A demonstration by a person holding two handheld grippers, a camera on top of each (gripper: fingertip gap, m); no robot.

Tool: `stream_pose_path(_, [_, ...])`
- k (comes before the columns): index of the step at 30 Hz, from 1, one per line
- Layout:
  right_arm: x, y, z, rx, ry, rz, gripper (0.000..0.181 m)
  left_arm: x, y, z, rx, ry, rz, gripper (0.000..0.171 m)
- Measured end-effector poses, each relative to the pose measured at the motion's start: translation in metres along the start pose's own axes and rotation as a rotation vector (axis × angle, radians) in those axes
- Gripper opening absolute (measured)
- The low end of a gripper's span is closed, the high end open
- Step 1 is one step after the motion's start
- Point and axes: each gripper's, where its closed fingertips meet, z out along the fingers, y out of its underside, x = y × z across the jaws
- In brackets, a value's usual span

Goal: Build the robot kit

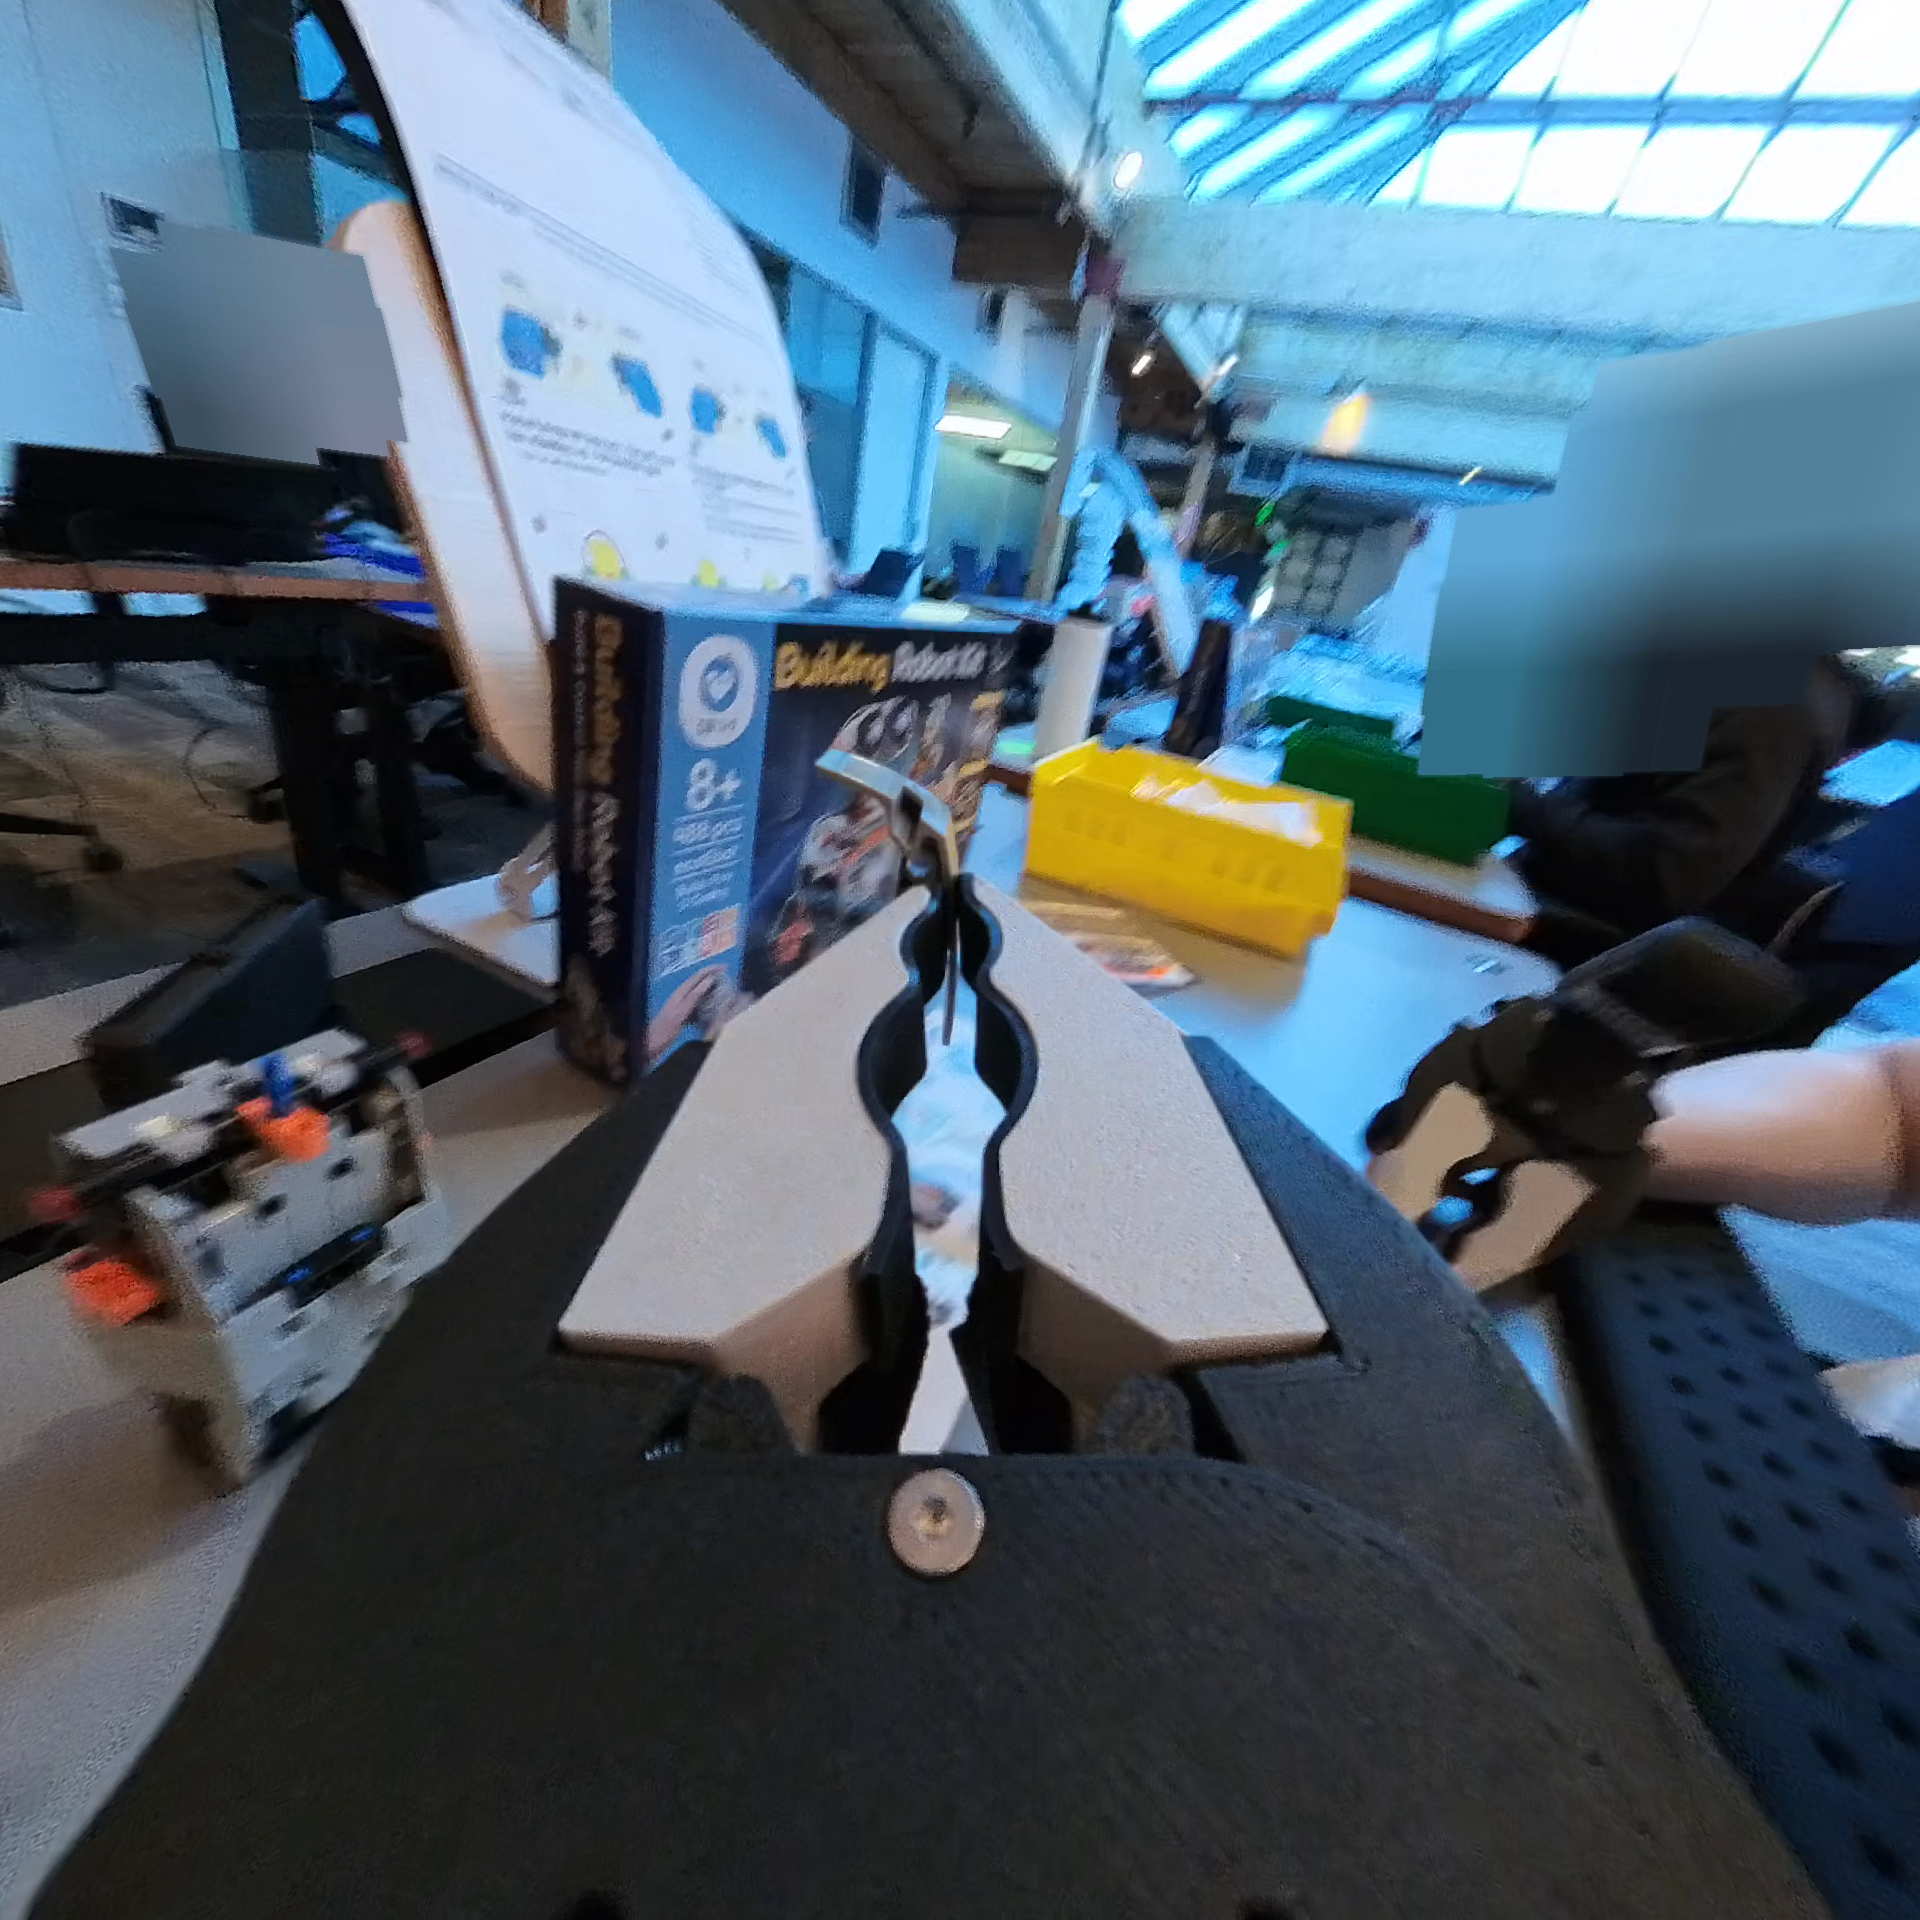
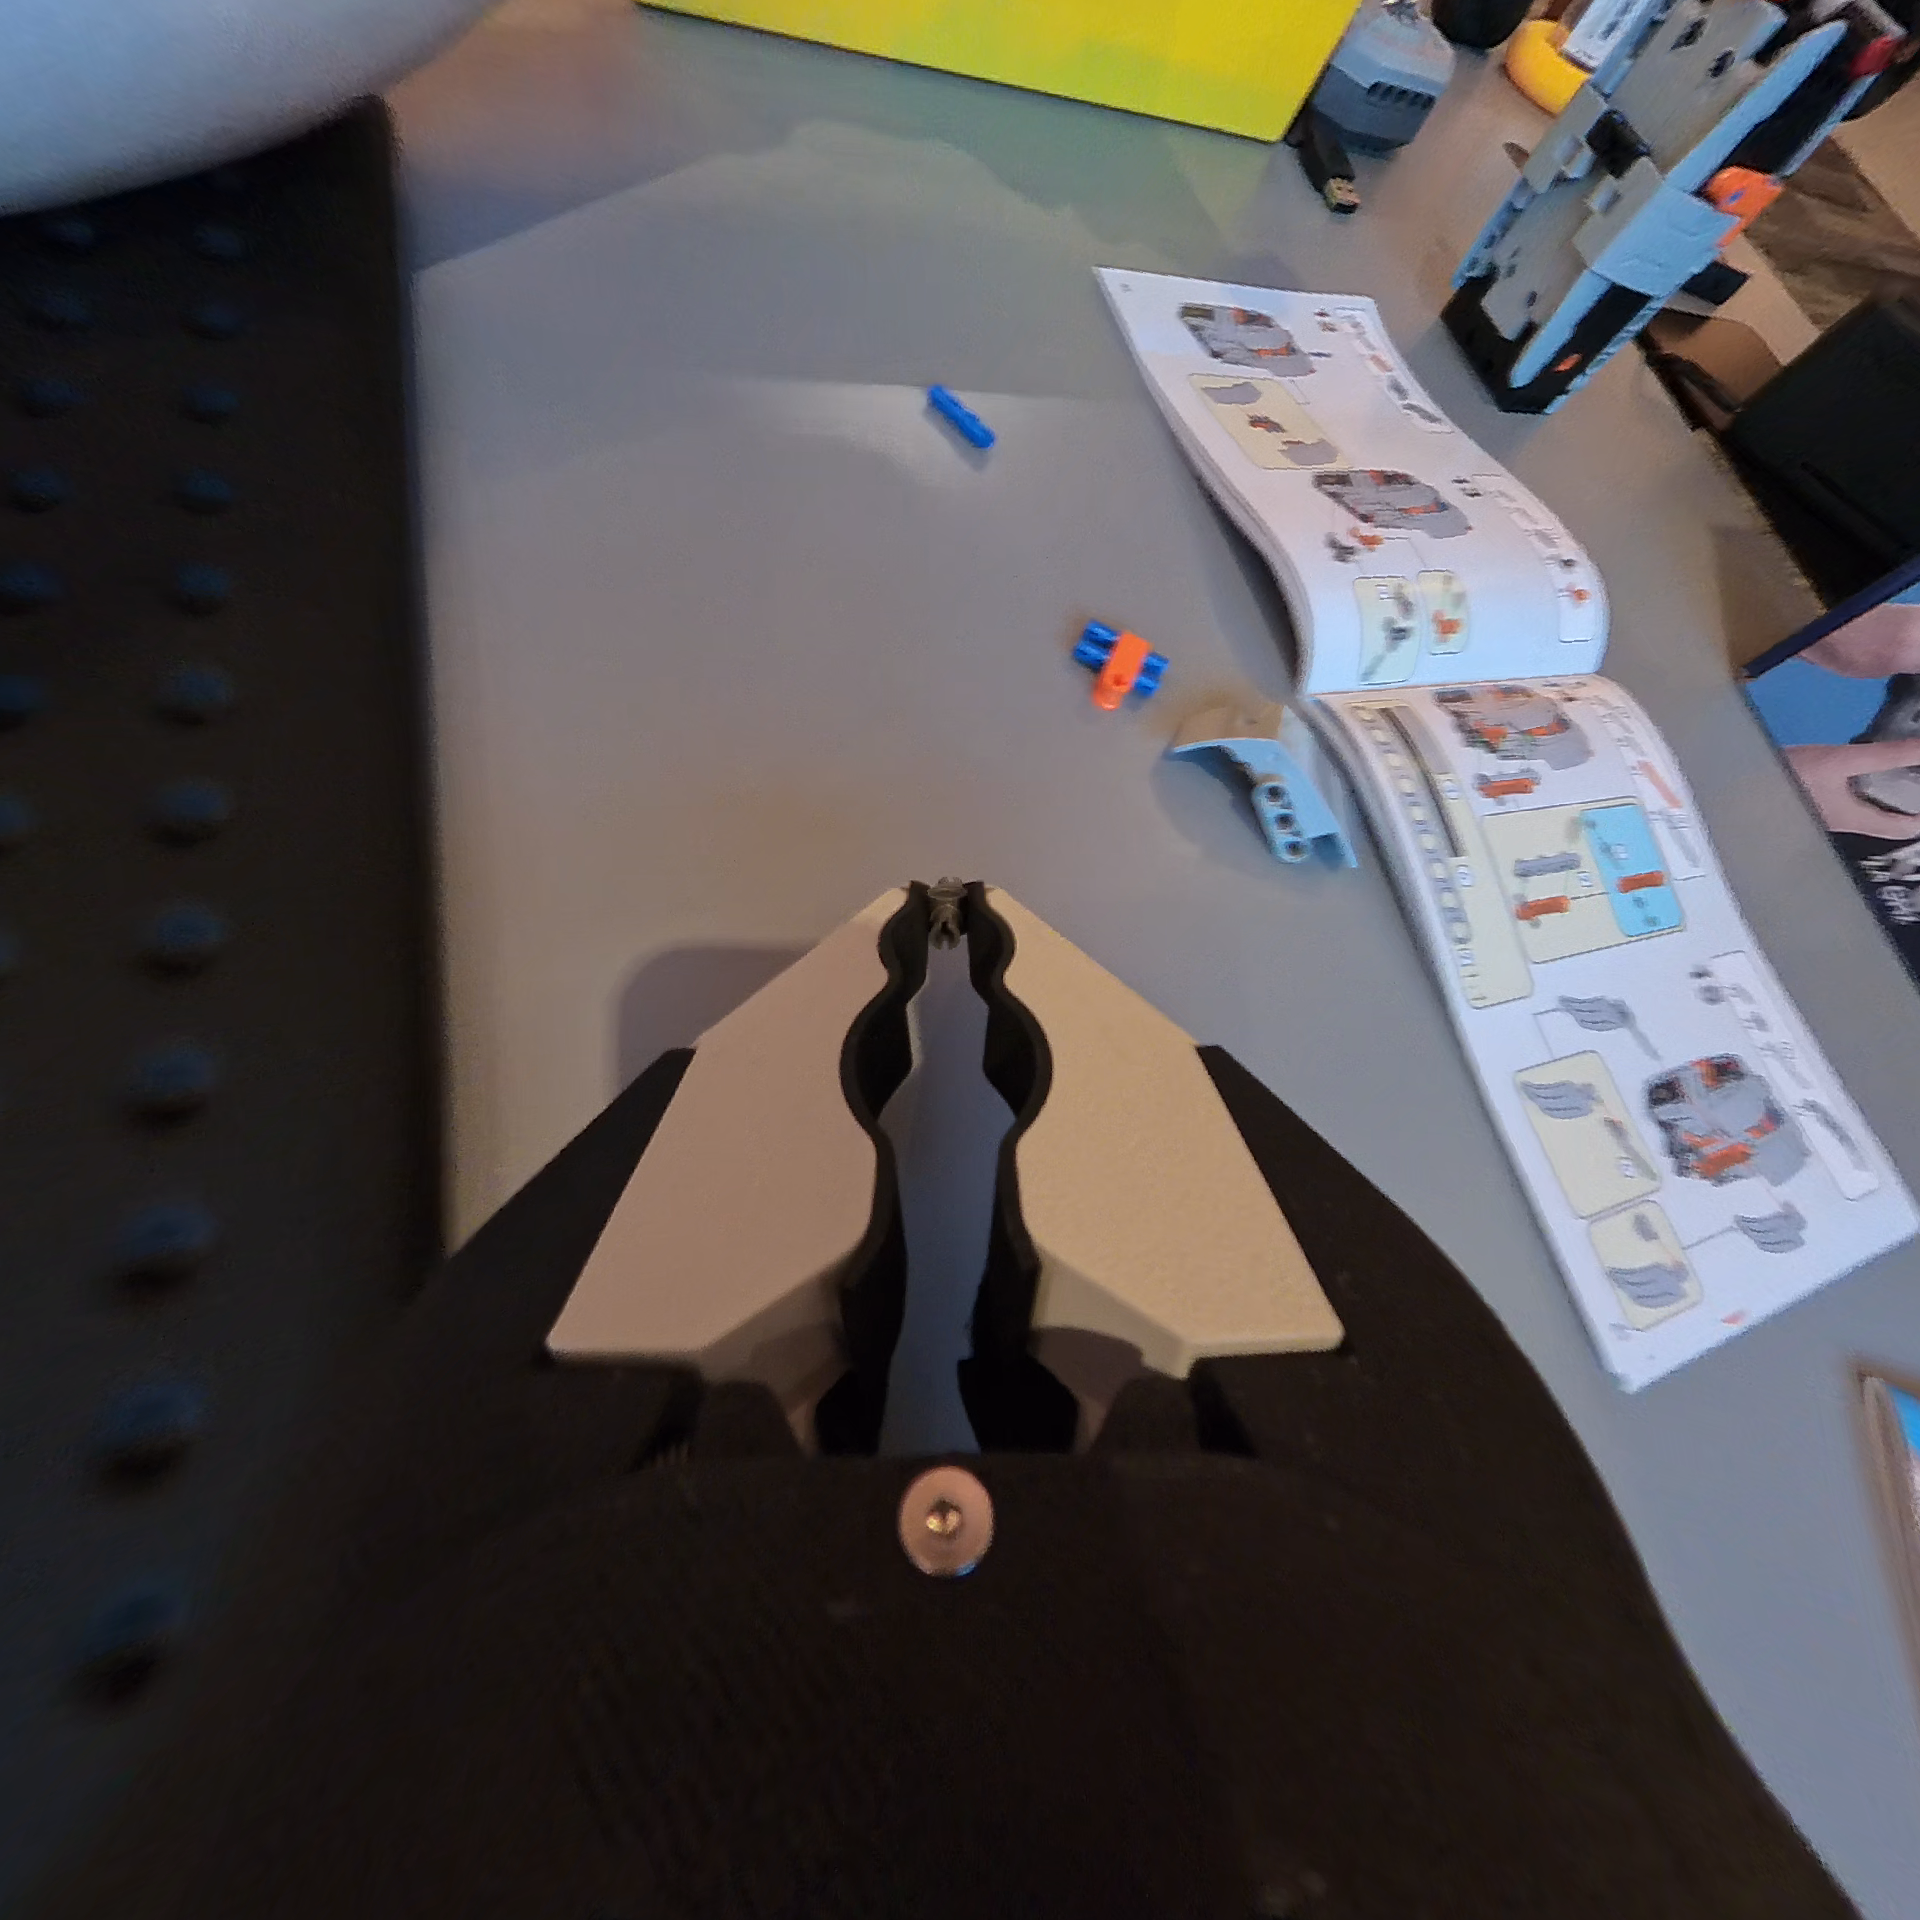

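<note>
My left gripper [image 1: 945, 894] is shut on a curved grey building piece [image 1: 888, 795] that sticks up past its tips, held above the table in front of a dark blue kit box [image 1: 748, 810]. My right gripper [image 2: 945, 894] is shut on a small grey pin [image 2: 947, 916] at its tips, above the grey table [image 2: 675, 623]. The right gripper also shows in the left wrist view [image 1: 1455, 1205], low at the right, held by a gloved hand [image 1: 1558, 1060]. On the table ahead of it lie a blue pin [image 2: 959, 416], an orange-and-blue connector [image 2: 1120, 665] and a light blue curved panel [image 2: 1262, 784].
An open instruction booklet [image 2: 1507, 790] lies right of the loose parts. A partly built grey model with orange parts [image 1: 239, 1195] stands at the left, and shows in the right wrist view [image 2: 1662, 177] at the top right. A yellow bin [image 1: 1184, 842] and a green bin [image 1: 1392, 790] stand behind. A black perforated panel [image 2: 156, 727] runs along the left. Spacing between my two grippers at the tips: around 30 centimetres. The orange-and-blue connector [image 2: 1120, 665] is closer to my right gripper, around 9 centimetres from its tips; the left tips are 25 centimetres off.
</note>
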Motion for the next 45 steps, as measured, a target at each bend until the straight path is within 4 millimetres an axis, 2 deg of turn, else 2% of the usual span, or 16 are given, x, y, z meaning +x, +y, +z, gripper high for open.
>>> stream_pose_path(2, [0.02,0.0,-0.003,0.005,0.05,-0.002,0.005,0.019,-0.017,0.001,0.087,0.103,-0.077,0.0])
stream_pose_path(4, [0.05,-0.002,-0.013,0.033,0.108,0.042,0.006,0.036,-0.025,0.0,0.114,0.17,-0.134,0.0])
stream_pose_path(7, [0.072,-0.036,-0.035,0.183,0.062,0.208,0.005,0.063,-0.019,-0.008,0.043,0.21,-0.21,0.0])
stream_pose_path(9, [0.078,-0.066,-0.045,0.267,0.049,0.235,0.006,0.081,0.001,-0.016,-0.04,0.172,-0.241,0.0])
stream_pose_path(11, [0.069,-0.096,-0.047,0.358,-0.033,0.284,0.006,0.102,0.029,-0.025,-0.112,0.131,-0.266,0.0])
stream_pose_path(13, [0.046,-0.119,-0.042,0.464,-0.193,0.401,0.006,0.126,0.056,-0.033,-0.135,0.122,-0.308,0.0])
stream_pose_path(14, [0.031,-0.126,-0.038,0.51,-0.286,0.472,0.006,0.135,0.067,-0.036,-0.137,0.121,-0.332,0.0])
stream_pose_path(17, [-0.008,-0.126,-0.022,0.568,-0.567,0.736,0.005,0.157,0.094,-0.044,-0.149,0.135,-0.407,0.0])
stream_pose_path(20, [-0.022,-0.127,-0.017,0.635,-0.799,1.022,0.005,0.168,0.107,-0.048,-0.146,0.163,-0.48,0.0])
stream_pose_path(22, [-0.02,-0.126,-0.012,0.653,-0.836,1.094,0.005,0.173,0.113,-0.048,-0.145,0.213,-0.57,0.0])
stream_pose_path(28, [-0.023,-0.123,-0.003,0.616,-0.75,0.992,0.005,0.162,0.115,-0.047,-0.055,0.243,-0.708,0.0])
stream_pose_path(31, [-0.028,-0.114,0.002,0.597,-0.7,0.983,0.005,0.162,0.125,-0.046,-0.1,0.208,-0.709,0.0])
stream_pose_path(41, [-0.033,-0.111,0.007,0.575,-0.735,0.997,0.005,0.166,0.145,-0.039,-0.215,0.194,-0.754,0.0])
stream_pose_path(45, [-0.031,-0.109,0.008,0.574,-0.734,1.008,0.005,0.167,0.145,-0.038,-0.216,0.195,-0.749,0.0])
